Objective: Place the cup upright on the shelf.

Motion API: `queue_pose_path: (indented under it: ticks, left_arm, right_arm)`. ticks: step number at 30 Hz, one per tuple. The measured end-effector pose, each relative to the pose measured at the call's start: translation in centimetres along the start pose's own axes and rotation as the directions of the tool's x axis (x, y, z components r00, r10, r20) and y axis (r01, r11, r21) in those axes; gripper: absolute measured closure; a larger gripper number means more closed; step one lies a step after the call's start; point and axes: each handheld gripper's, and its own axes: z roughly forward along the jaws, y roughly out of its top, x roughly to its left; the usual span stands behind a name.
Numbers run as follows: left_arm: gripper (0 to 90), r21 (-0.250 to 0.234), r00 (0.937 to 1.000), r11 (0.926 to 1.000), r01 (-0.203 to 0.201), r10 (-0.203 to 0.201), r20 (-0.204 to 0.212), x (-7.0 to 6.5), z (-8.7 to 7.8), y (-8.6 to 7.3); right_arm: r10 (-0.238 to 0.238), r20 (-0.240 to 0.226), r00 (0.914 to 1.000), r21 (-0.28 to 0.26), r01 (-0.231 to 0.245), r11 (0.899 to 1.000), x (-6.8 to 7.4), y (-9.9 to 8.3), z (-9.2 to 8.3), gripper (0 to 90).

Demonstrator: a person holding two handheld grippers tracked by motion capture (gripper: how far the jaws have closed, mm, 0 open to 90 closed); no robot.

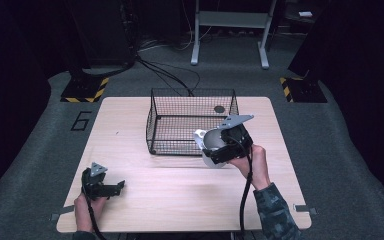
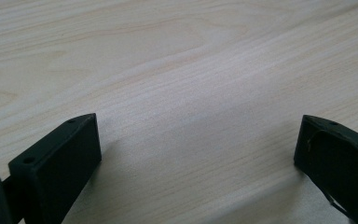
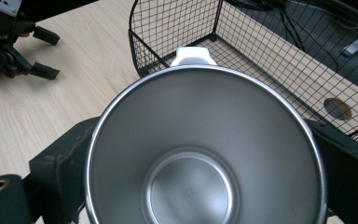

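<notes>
A white mug with a steel inside (image 1: 211, 143) hangs above the table, tipped on its side just in front of the black wire basket (image 1: 192, 122). My right gripper (image 1: 225, 145) is shut on the mug, one jaw on each side of its wall. In the right gripper view the mug's bare steel inside (image 3: 200, 154) looks empty, its white handle (image 3: 193, 56) pointing toward the basket (image 3: 279, 60). My left gripper (image 1: 111, 188) rests low at the table's front left, open, with nothing but bare wood between its fingers (image 2: 60, 158).
The basket stands at the back middle of the wooden table (image 1: 130, 140) and holds nothing I can see. A round hole (image 1: 219, 109) sits in the tabletop under it. Cables and a metal stand lie on the floor beyond. A person's hand (image 1: 252, 162) holds the right gripper.
</notes>
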Motion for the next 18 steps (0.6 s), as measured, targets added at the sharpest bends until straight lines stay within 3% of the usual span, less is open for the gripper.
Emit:
queue_pose_path:
  ticks: [16,18]
  left_arm:
    - [0.5,0.001,1.0000,1.0000,-0.001,0.001,0.000,0.0,0.0,0.0]
    - [0.5,0.008,1.0000,1.0000,0.000,0.000,0.002,0.0,0.0,0.0]
  right_arm:
    - [0.001,0.019,0.9998,-0.017,-0.001,1.000,-1.5,2.2,0.3,5.7]
    - [-0.008,0.014,0.9999,-0.001,0.008,1.000,-1.7,2.3,0.4,5.7]
